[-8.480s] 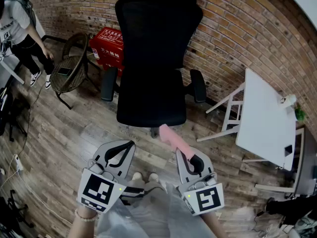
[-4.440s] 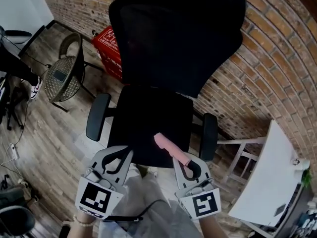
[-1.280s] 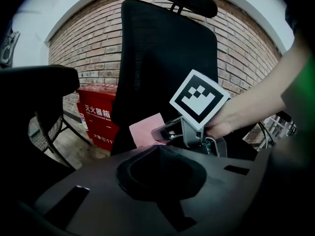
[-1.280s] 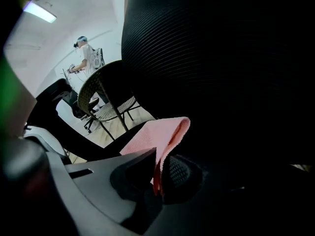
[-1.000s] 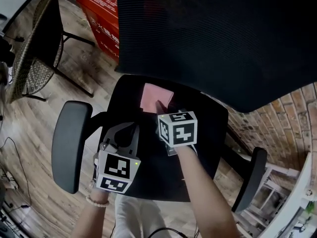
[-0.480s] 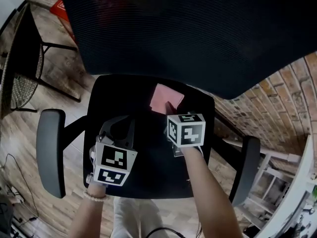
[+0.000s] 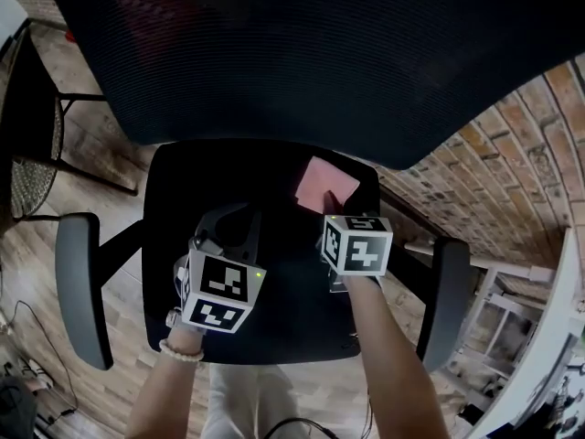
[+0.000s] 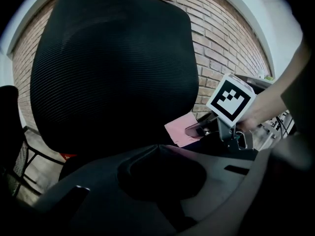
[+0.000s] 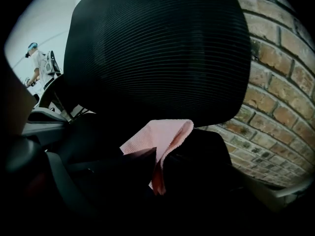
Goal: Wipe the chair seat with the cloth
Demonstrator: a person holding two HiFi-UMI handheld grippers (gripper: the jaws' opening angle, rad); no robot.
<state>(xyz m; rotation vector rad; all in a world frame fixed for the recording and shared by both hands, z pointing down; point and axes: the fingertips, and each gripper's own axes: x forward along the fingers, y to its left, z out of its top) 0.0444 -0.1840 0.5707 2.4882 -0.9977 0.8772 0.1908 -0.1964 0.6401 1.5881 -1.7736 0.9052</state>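
Two grippers sit over the chair seat (image 7: 274, 332). The right gripper (image 7: 326, 210) has its jaws pinched on the pink cloth (image 7: 326, 181) at the seat's back right. The left gripper (image 7: 245, 218) has jaws closed, empty. Best to press the cloth flat and sweep in overlapping strokes.

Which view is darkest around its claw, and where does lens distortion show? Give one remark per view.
Head view: evenly lit and sharp, though the brick wall bows near the edges. Left gripper view: black fisheye corners; the left claw is dim and soft. Right gripper view: darkest; the right claw is nearly lost in shadow, and only the pink cloth it grips stands out.
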